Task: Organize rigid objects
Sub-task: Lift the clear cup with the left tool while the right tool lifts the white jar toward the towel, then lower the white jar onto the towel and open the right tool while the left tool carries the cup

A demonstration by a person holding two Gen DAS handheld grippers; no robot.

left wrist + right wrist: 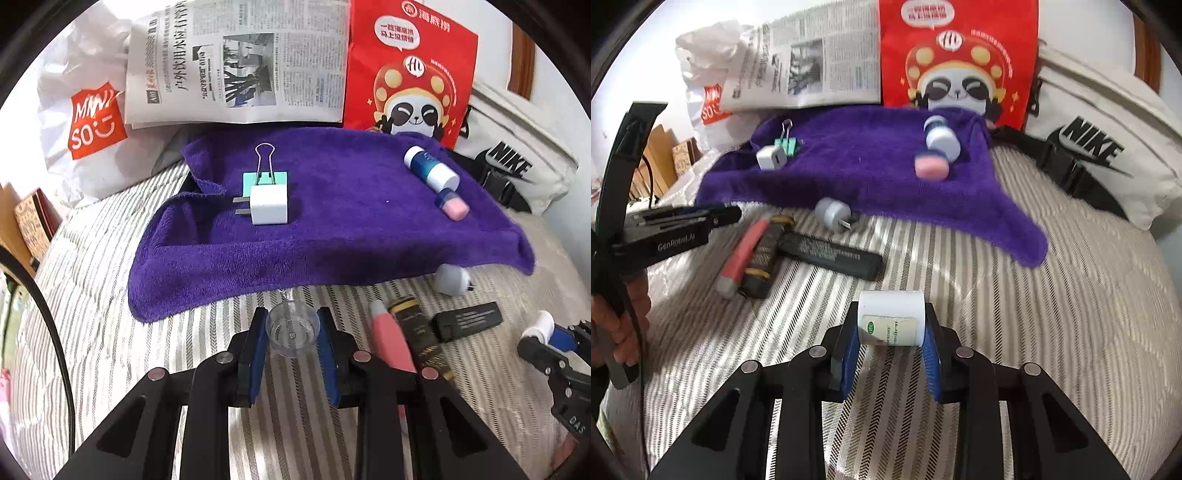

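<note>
My left gripper point(292, 334) is shut on a small clear plastic cup point(292, 332), held just in front of the purple towel point(332, 229). My right gripper point(891, 326) is shut on a white cylindrical bottle point(891, 317) with a label, held above the striped bedding. On the towel lie a white charger plug point(267, 205), a teal binder clip point(264, 173), a blue and white bottle point(430, 168) and a pink-capped item point(452, 205). In front of the towel lie a round white plug point(833, 212), a pink tube point(742, 254), a black and gold item point(766, 258) and a black box point(831, 254).
A newspaper point(236, 62), a red panda bag point(410, 74), a white Miniso bag point(85, 118) and a white Nike bag point(1100, 147) stand behind the towel. The striped bedding point(1052, 314) stretches to the right. The left gripper also shows in the right wrist view point(729, 216).
</note>
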